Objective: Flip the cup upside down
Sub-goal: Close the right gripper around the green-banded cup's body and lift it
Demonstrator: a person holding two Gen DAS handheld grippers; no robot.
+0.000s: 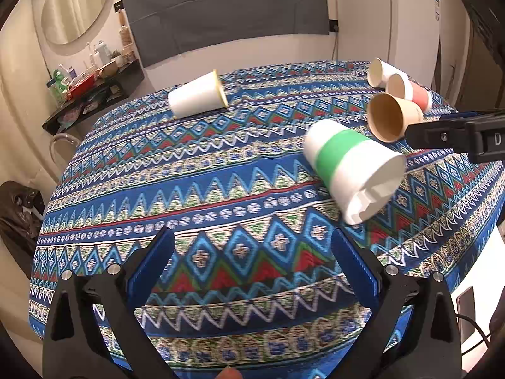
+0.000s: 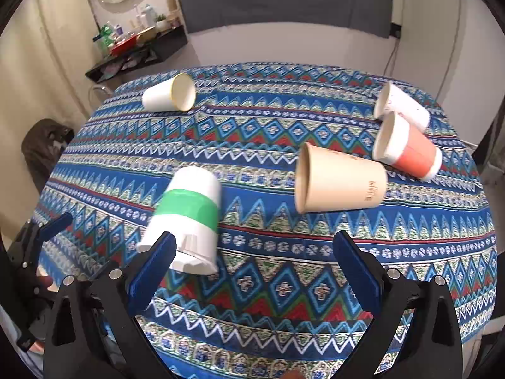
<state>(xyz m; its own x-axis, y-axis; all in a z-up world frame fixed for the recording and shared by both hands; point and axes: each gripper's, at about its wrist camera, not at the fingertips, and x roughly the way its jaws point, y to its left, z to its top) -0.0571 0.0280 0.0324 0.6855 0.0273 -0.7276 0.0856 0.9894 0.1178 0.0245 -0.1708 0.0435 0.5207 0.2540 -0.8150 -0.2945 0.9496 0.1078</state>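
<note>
The green cup [image 1: 350, 170] lies tilted on the surface [image 1: 189, 173], ahead-right of the gaping, empty left claw [image 1: 252, 271], crumpled mouth toward it. The right claw [image 2: 252, 271], likewise spread and empty, sits nearer, cup at its left finger [image 2: 154, 268].

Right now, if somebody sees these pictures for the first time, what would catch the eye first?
Probably the white paper cup with a green band, lying on its side near the middle of the blue zigzag-patterned tablecloth, its rim crumpled. Next, a tan paper cup and a white cup with a pink band lying toppled to the right. Both grippers are open and empty.
</note>
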